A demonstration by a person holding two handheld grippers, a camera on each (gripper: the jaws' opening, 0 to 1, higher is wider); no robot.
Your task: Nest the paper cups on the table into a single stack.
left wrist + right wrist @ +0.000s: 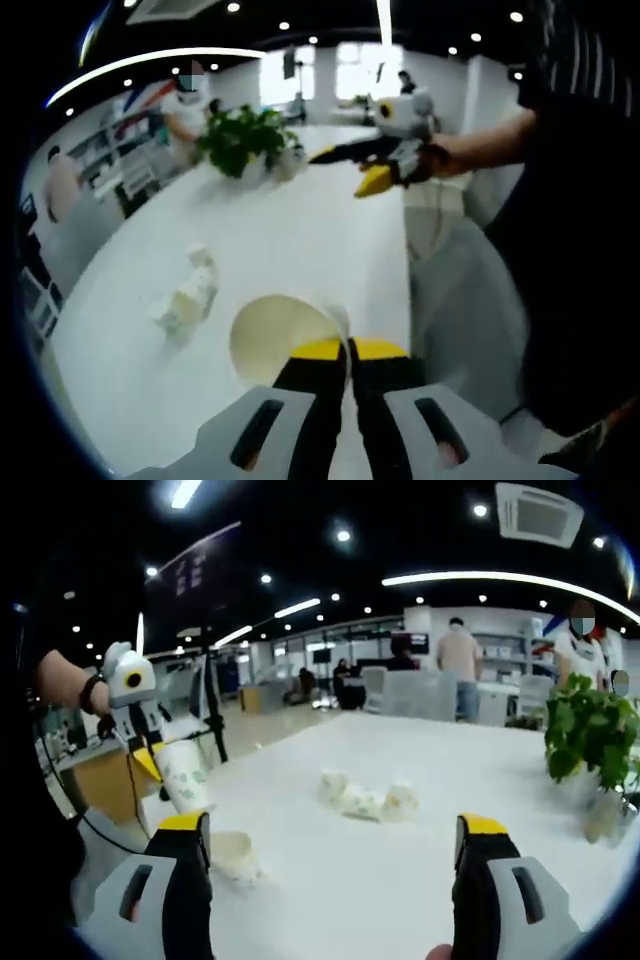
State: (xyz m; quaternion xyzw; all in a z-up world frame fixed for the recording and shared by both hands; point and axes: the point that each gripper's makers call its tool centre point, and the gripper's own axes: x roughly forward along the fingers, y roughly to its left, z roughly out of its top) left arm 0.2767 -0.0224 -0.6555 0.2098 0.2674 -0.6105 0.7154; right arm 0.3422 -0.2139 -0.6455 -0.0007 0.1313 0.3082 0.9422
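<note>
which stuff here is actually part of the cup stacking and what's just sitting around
Part of the job:
- paper cup clamped in the left gripper
- paper cup near the table edge
- cups lying on their sides mid-table
- right gripper, jaws open

Just lying about:
- potted plant
- people and shelves in the background
- white table, only the work surface

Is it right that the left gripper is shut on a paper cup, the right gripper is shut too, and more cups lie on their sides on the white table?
Not quite: the right gripper is open, its jaws wide apart with nothing between them, as the right gripper view shows. The left gripper is shut on a paper cup, and other cups lie on their sides on the white table.
</note>
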